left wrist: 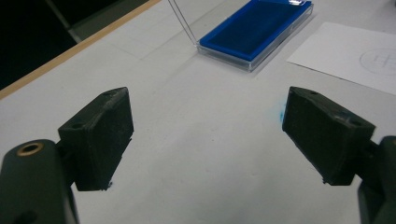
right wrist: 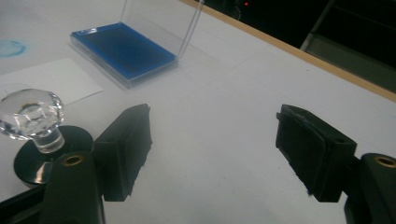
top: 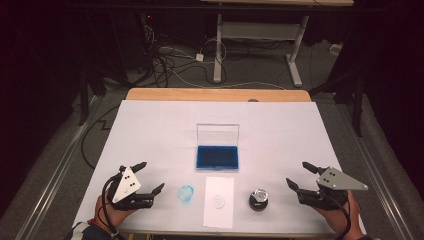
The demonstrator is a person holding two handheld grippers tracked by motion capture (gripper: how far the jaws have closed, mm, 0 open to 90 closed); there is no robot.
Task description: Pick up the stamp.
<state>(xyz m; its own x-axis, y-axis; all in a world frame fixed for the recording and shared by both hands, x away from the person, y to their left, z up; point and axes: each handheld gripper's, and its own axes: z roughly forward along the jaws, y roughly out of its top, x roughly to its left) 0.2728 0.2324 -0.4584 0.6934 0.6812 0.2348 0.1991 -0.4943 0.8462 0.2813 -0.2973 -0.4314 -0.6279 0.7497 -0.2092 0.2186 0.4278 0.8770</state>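
Both grippers rest spread and empty: the left gripper near a blue smudge, the right gripper right of the stamp.

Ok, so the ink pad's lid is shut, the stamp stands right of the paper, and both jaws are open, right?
Not quite: the ink pad's lid is open, standing upright, as the high view shows. The stamp does stand right of the paper, and both jaws are open.

left gripper open | stamp — perhaps glass-knobbed — beside paper
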